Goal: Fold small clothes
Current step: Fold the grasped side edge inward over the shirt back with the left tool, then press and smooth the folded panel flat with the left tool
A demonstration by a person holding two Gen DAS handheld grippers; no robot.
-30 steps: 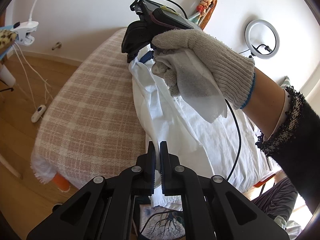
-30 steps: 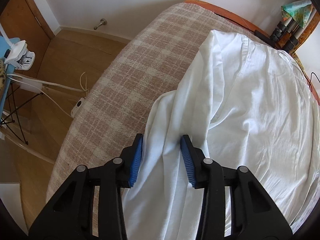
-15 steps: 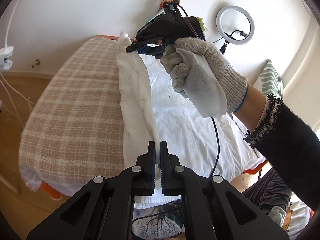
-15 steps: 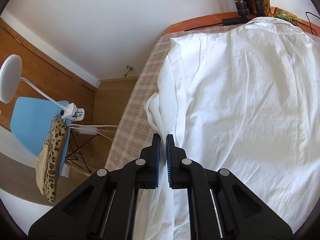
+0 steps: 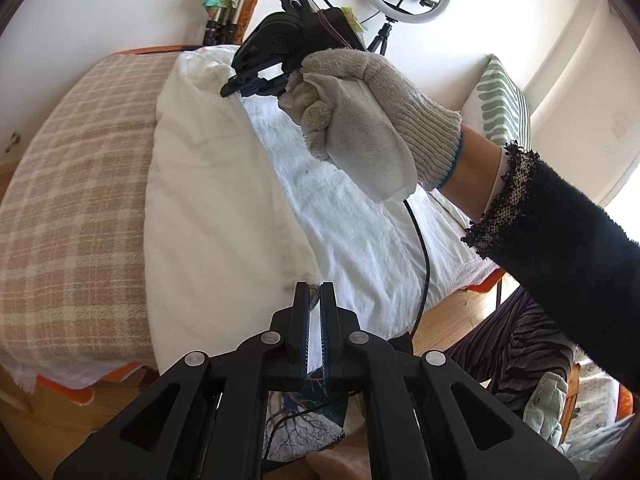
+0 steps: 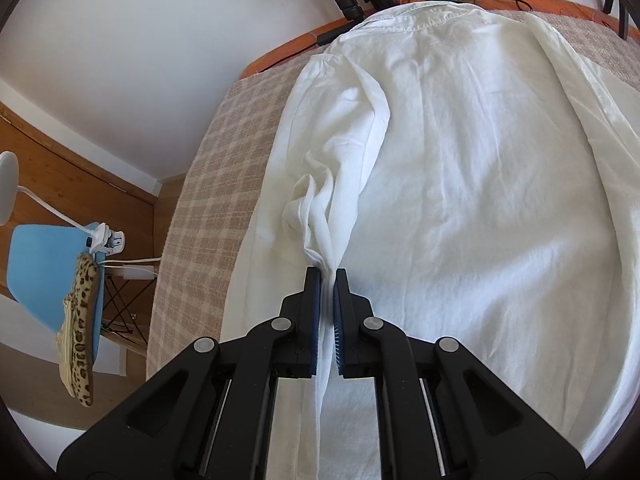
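White shirt (image 6: 460, 184), crinkled cotton, flat on plaid-covered bed (image 6: 208, 184); left gripper (image 5: 314, 292) and right gripper (image 6: 325, 276) each pinch bunched fabric.

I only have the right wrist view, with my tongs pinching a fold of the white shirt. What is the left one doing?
Observer: The left tongs are shut on the shirt, near its bottom edge.
Operator: What's past the shirt on my right?
Observer: A striped cushion stands there, by the wall.
Operator: Any cable close to the cloth?
Observer: Yes, a black cable hangs below the gloved right hand, in front of the shirt.
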